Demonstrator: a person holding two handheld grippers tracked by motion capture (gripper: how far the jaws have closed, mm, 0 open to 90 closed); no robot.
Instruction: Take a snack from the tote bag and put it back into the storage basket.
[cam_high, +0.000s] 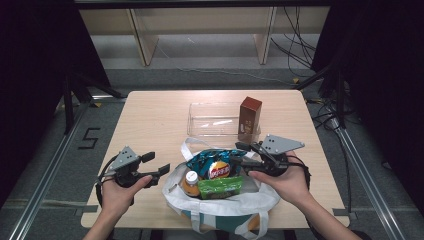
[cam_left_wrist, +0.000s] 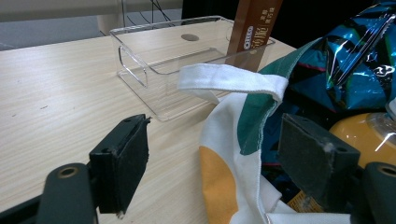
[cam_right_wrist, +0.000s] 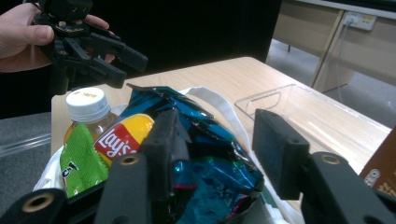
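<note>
A white tote bag (cam_high: 220, 200) with green and orange patches stands open at the table's near edge. Inside it are a blue Lay's chip bag (cam_high: 214, 164), an orange drink bottle (cam_high: 190, 181) with a white cap, and a green packet (cam_high: 220, 187). My right gripper (cam_high: 238, 151) reaches in from the right; in the right gripper view its jaws (cam_right_wrist: 217, 116) straddle the crumpled top of the chip bag (cam_right_wrist: 210, 154), open, with the right pad clear of the foil. My left gripper (cam_high: 159, 162) hovers open just left of the tote, with the cloth rim (cam_left_wrist: 233, 140) between its jaws.
A clear plastic bin (cam_high: 212, 120) sits mid-table behind the tote, with a tall brown box (cam_high: 249, 119) upright at its right end. The tote's white handle (cam_left_wrist: 229, 79) lies against the bin's near wall. Bare wood lies to the left and far side.
</note>
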